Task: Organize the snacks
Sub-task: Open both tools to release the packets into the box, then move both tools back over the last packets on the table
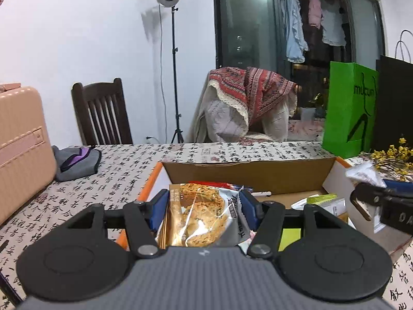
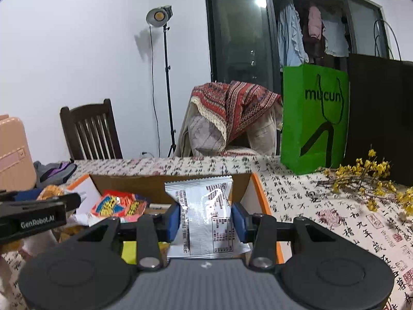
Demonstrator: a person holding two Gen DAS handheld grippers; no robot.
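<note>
My left gripper [image 1: 201,206] is shut on a brown and clear cookie packet [image 1: 198,214] and holds it over the near left part of an open cardboard box [image 1: 247,173] with orange rims. My right gripper [image 2: 205,214] is shut on a silver snack packet [image 2: 206,214], printed side up, over the box's right half [image 2: 129,183]. Red and blue snack packets [image 2: 118,204] and green-yellow ones [image 1: 322,199] lie inside the box. Each gripper shows at the edge of the other's view, the right one [image 1: 382,204] and the left one [image 2: 33,217].
The table [image 1: 108,175] has a calligraphy-print cloth. A pink suitcase [image 1: 18,144] and a grey-purple pouch [image 1: 77,162] lie at the left. A green paper bag [image 2: 315,118], a black bag [image 2: 382,113] and yellow flower sprigs [image 2: 366,178] stand at the right. Chairs stand behind the table.
</note>
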